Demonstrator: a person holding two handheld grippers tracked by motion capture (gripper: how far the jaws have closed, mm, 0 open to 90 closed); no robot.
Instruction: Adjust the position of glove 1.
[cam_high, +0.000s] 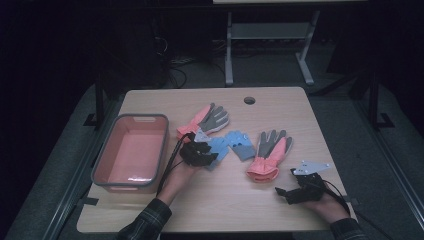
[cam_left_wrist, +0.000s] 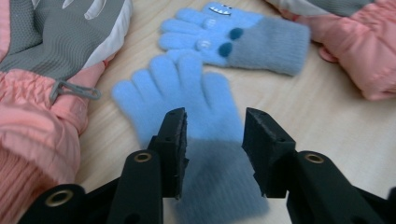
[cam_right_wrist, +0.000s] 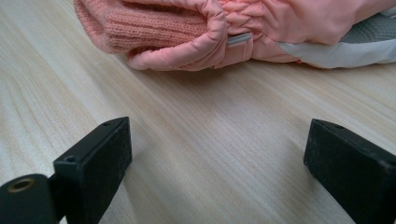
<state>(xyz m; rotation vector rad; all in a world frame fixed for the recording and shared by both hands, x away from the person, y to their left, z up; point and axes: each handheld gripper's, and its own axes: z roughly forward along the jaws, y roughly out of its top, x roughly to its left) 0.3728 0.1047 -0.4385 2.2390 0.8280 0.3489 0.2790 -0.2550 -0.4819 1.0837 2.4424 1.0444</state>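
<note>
Light-blue knitted glove (cam_left_wrist: 187, 93) lying centre frame on wooden counter (cam_right_wrist: 210, 140) | left gripper (cam_left_wrist: 212, 149) jaws straddling its grey cuff, not yet pinching | right gripper (cam_right_wrist: 217, 158) resting, jaws wide | advice: be pressing lower, catching the cuff fully.

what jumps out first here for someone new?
The left gripper straddles the cuff of a blue knit glove mid-table, jaws partly closed, pads not clearly pressing. Its mate lies just beyond, between two pink-and-grey ski gloves. A pink bin sits at the left.
</note>
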